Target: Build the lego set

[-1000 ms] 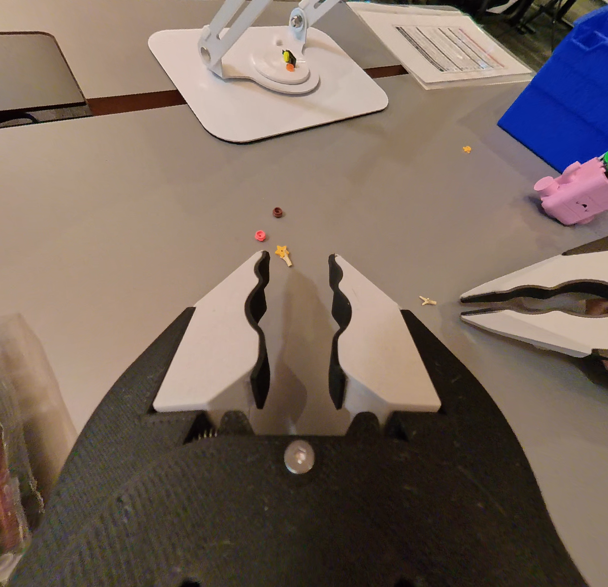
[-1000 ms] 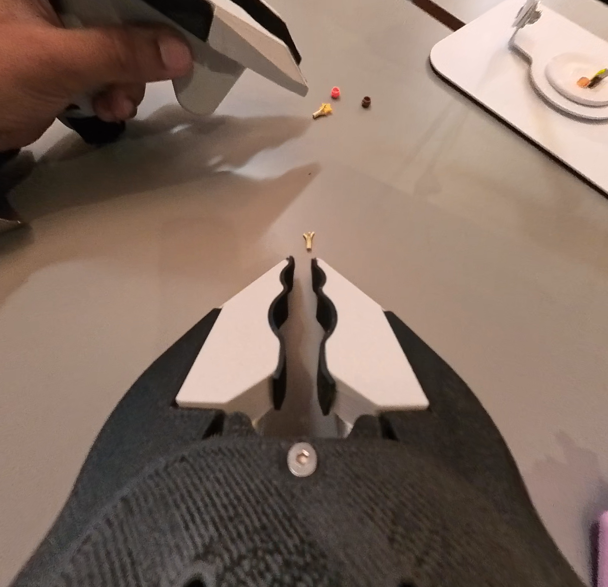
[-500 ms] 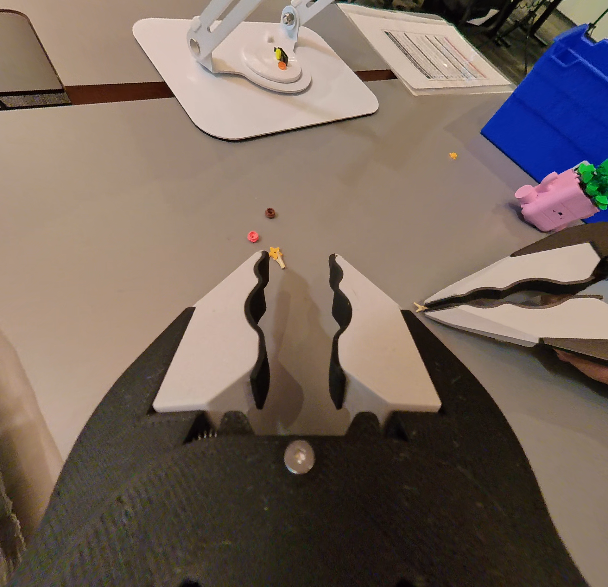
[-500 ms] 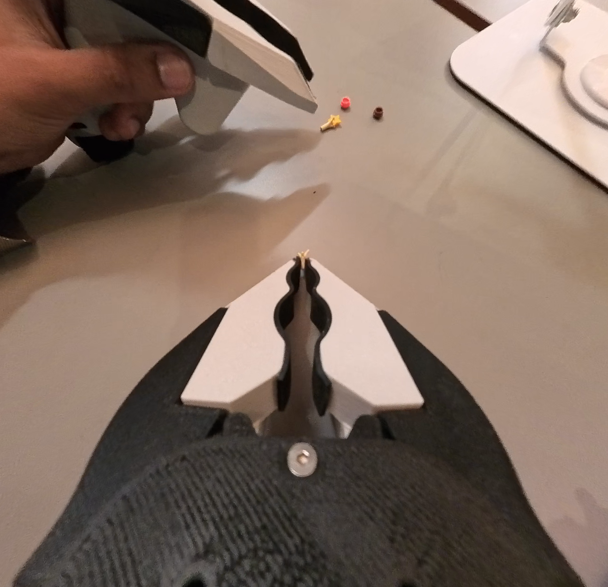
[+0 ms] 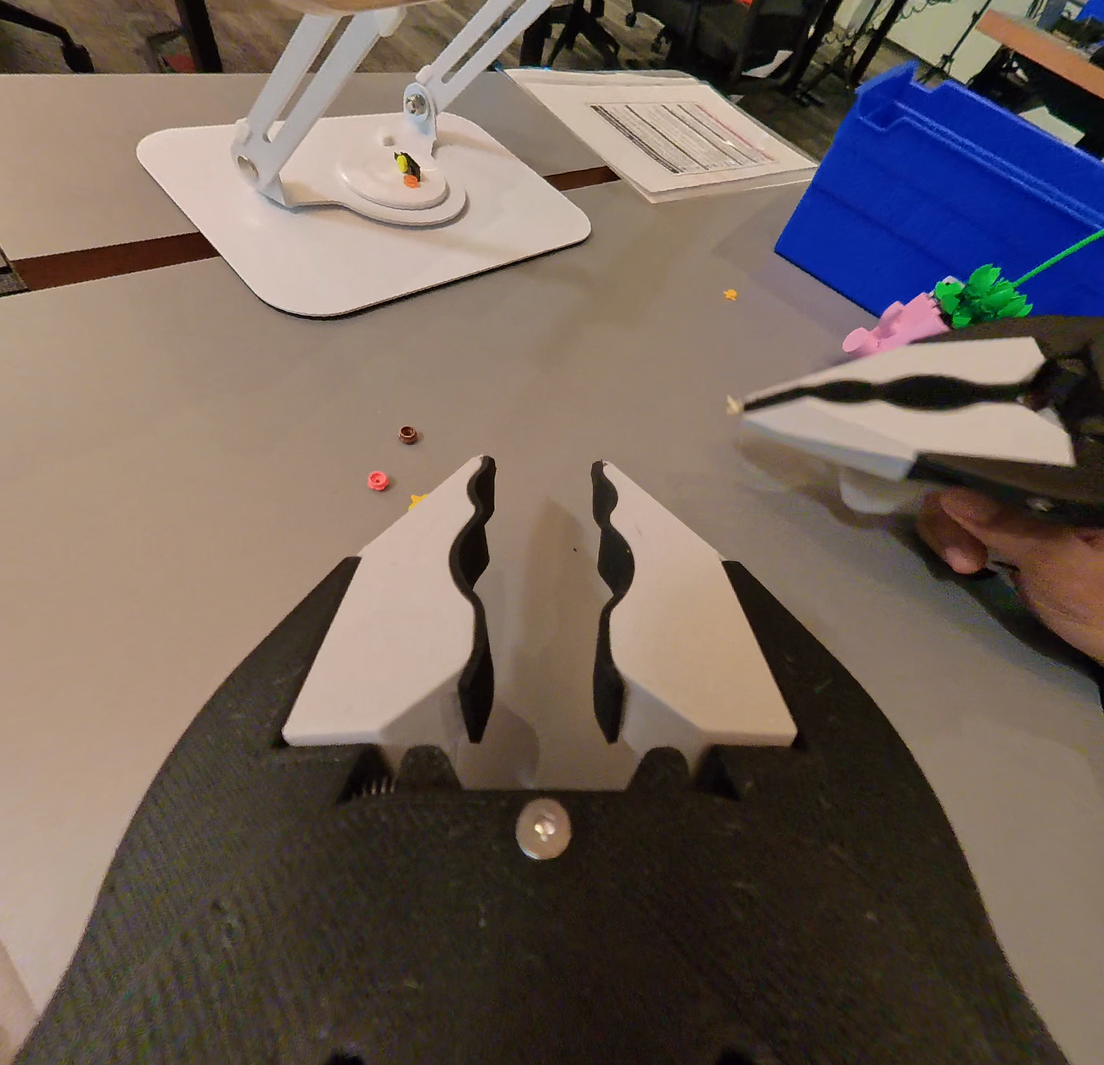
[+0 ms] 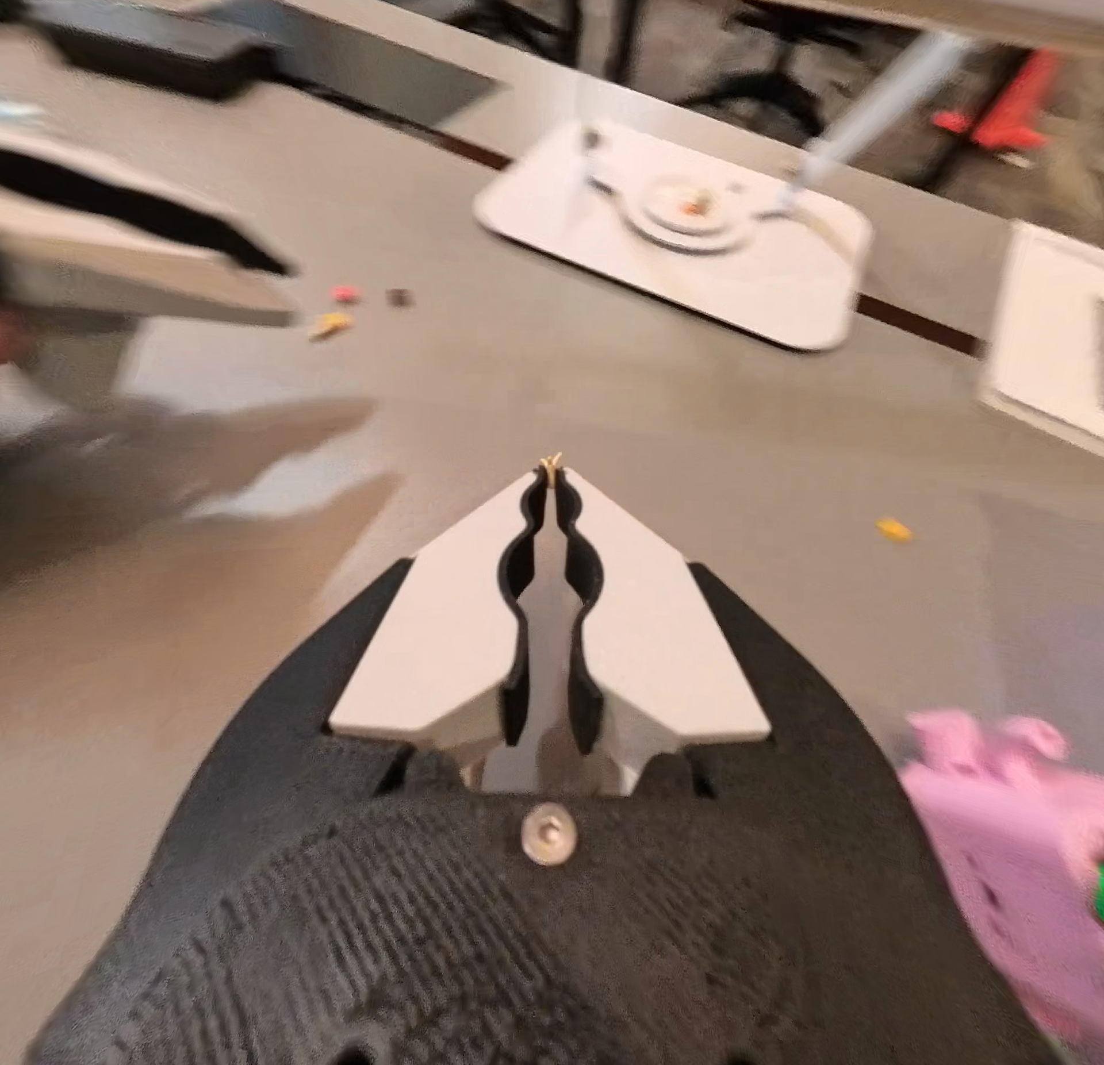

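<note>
- Right tool (image 6: 551, 476): pinched nearly closed on a tiny tan forked piece (image 6: 550, 462), which pokes out past the tips; it is held above the grey surface (image 5: 179, 415). In the left wrist view this tool (image 5: 741, 408) enters from the right with the same piece (image 5: 733, 404) at its tip and a hand (image 5: 1027, 564) beneath it.
- Left tool (image 5: 542, 462): wide apart, nothing between its fingers, tips low over bare surface.
- Open room: an uncluttered stretch of surface lies between the two tools and ahead of the right one.
- Loose pieces near the left tool's tips: a brown round stud (image 5: 408, 434), a pink round stud (image 5: 377, 480), and a yellow star piece (image 5: 417, 499), partly hidden behind the left finger. A small orange piece (image 5: 729, 294) lies well apart, toward the blue bin (image 5: 956, 200).
- Far side: a white stand base (image 5: 358, 248) bearing small yellow and orange pieces (image 5: 408, 170); a sleeved printed sheet (image 5: 669, 134) beside it.
- Pink build (image 5: 896, 329) with green foliage sits in front of the bin.
- Right wrist view, blurred, shows the star piece (image 6: 330, 323) whole and the pink build (image 6: 1015, 827) close at lower right.
</note>
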Demonstrator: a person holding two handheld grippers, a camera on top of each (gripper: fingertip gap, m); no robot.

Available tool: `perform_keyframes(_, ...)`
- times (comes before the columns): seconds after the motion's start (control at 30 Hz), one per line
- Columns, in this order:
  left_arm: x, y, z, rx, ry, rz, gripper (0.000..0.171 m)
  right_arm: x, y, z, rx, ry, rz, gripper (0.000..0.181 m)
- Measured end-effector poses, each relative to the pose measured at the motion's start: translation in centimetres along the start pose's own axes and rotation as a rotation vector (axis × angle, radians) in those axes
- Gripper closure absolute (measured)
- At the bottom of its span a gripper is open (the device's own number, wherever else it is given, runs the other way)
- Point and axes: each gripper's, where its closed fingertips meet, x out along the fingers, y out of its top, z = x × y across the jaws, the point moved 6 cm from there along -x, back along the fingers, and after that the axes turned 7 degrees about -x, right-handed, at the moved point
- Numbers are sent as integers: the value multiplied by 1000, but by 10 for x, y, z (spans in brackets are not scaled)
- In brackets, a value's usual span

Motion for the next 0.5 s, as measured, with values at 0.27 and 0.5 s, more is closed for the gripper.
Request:
perform_keyframes(0.27,3,4,-5,-93,-33,27,143,11,-16,75,303,-361,-104,180)
perform_keyframes(0.5,0,7,-6,-102,-26,73,136,23,-31,101,412,-486,-244,180)
